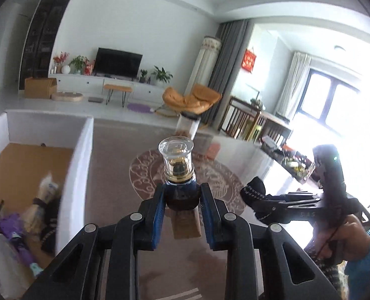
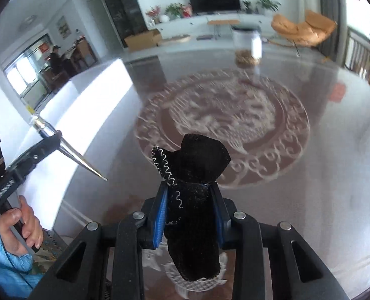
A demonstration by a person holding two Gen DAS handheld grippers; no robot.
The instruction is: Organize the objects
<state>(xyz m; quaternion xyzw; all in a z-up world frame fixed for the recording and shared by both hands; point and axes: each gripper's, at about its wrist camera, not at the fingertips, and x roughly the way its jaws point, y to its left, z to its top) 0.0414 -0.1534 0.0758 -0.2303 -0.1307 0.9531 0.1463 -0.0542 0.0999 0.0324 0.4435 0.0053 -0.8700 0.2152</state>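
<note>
You are gripping the glass-capped dark blue perfume bottle [image 1: 178, 175] in your left claw [image 1: 182, 212] and the black velvet pouch [image 2: 193, 200] in your right claw [image 2: 191, 212]; I'd keep the bottle upright while bringing it toward the white cardboard box [image 1: 74, 165].

White box [image 1: 76, 155] left of jar [image 1: 188, 124] on table [image 1: 115, 150].

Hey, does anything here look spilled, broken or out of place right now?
Nothing stands out. The left gripper holds the glass-stoppered bottle upright and unspilled; the right gripper holds a black velvet pouch, intact.
</note>
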